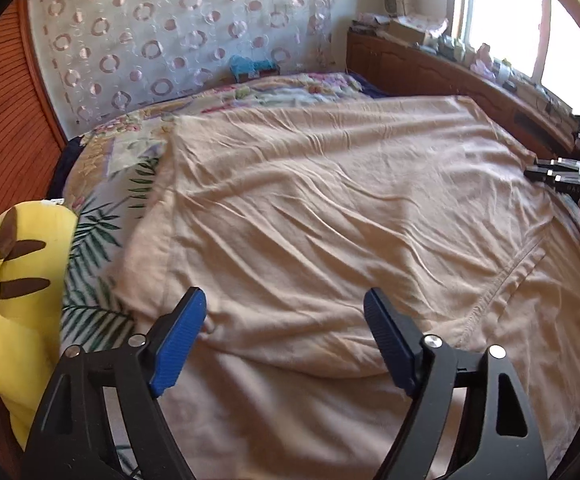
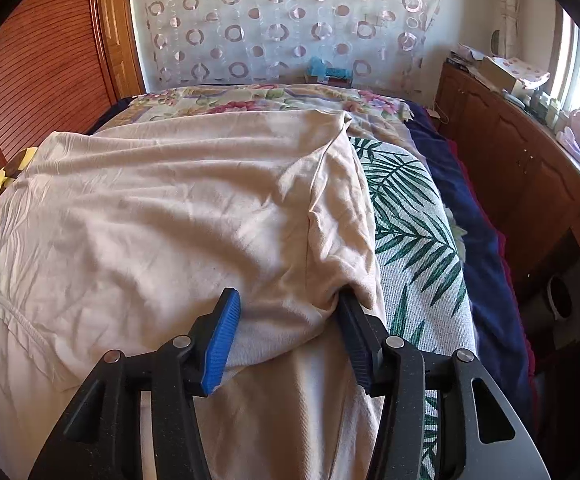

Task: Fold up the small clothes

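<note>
At the bottom of the left wrist view the left gripper (image 1: 285,308) is seen with its blue pads spread wide over the beige garment (image 1: 330,208), nothing pinched between them. In the right wrist view the right gripper (image 2: 287,312) stands at the lower centre with its pads apart; a bunched fold of the same cloth lies between them and drapes over the right-hand finger, but no firm pinch can be made out. The garment is spread across the middle of both frames, over the leaf-print bedspread (image 2: 410,216), with a yellow plush toy (image 1: 13,280) at the lower left of the left view. The step is judged to be the taking up of the near edge for a fold. It would be done well if both layers of the hem were caught evenly at each corner, the pads closed fully before any lift, and the two corners carried together so that the crease stays straight and wrinkles are not trapped.
</note>
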`<control>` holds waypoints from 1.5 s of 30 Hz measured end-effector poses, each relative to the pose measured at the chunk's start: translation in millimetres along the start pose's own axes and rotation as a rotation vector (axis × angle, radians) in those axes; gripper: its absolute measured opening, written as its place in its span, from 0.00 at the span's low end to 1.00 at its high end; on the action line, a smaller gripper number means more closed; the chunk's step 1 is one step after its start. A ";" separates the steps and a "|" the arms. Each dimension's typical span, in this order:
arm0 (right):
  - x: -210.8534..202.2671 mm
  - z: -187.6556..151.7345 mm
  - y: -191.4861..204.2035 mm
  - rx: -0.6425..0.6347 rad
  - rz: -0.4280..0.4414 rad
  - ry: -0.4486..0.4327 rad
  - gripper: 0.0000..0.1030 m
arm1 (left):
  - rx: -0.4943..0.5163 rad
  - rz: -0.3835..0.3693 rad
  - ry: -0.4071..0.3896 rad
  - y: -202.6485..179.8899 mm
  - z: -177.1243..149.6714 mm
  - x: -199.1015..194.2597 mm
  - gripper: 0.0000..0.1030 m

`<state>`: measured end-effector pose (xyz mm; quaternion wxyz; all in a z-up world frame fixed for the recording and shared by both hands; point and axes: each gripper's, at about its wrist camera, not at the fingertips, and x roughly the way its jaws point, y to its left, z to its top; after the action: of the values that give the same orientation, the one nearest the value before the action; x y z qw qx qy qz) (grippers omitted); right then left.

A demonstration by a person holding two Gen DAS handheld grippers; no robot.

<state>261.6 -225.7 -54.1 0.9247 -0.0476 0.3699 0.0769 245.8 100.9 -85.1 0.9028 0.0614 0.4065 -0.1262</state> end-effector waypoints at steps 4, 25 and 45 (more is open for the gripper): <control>-0.9 1.9 0.1 -0.002 0.003 0.002 0.51 | -0.053 0.049 -0.025 21.9 1.3 -14.7 0.59; -1.5 2.7 -2.0 -0.005 0.007 0.002 0.52 | -0.124 0.137 0.001 64.8 6.7 15.4 0.11; -2.1 5.1 -4.8 -0.007 0.011 0.000 0.38 | -0.076 0.138 0.015 60.2 14.2 19.5 0.04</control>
<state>264.4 -229.9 -48.8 0.9240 -0.0488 0.3701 0.0832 285.2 152.2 -89.8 0.9079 0.0559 0.4127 -0.0479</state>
